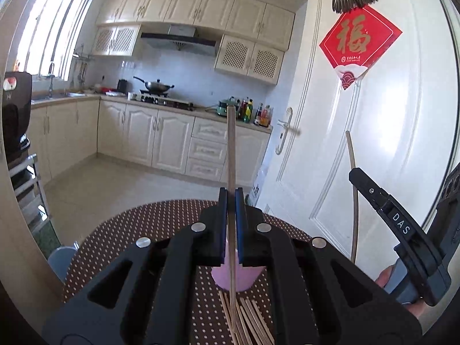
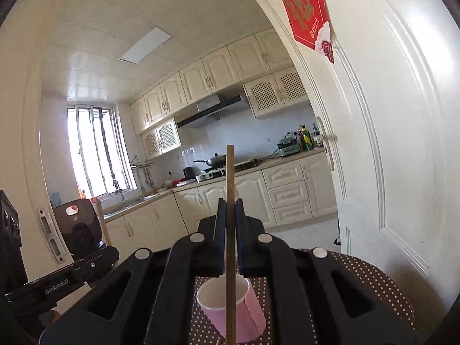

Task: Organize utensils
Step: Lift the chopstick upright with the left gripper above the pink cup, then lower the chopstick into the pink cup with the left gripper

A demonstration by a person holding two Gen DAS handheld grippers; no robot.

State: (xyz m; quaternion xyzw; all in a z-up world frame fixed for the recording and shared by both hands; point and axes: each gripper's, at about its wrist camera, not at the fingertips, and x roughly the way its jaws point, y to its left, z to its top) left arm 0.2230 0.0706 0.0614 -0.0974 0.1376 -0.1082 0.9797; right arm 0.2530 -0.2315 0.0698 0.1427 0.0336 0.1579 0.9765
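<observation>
In the left wrist view my left gripper (image 1: 231, 192) is shut on a wooden chopstick (image 1: 231, 149) that sticks up past its pads. Below it a pink paper cup (image 1: 244, 279) stands on the brown dotted table (image 1: 138, 230), with several loose chopsticks (image 1: 250, 322) lying in front of the cup. At the right, my right gripper (image 1: 355, 172) holds a second chopstick (image 1: 356, 215). In the right wrist view my right gripper (image 2: 230, 202) is shut on that chopstick (image 2: 230, 172), above the open cup (image 2: 247, 310). My left gripper (image 2: 113, 251) shows at the lower left.
A white door (image 1: 388, 143) with a red paper sign (image 1: 359, 40) stands open close on the right. Beyond the table lies the kitchen floor and cream cabinets (image 1: 161, 138). A black appliance (image 1: 15, 109) sits on a rack at the left, and a blue-grey stool (image 1: 61, 258) is by the table.
</observation>
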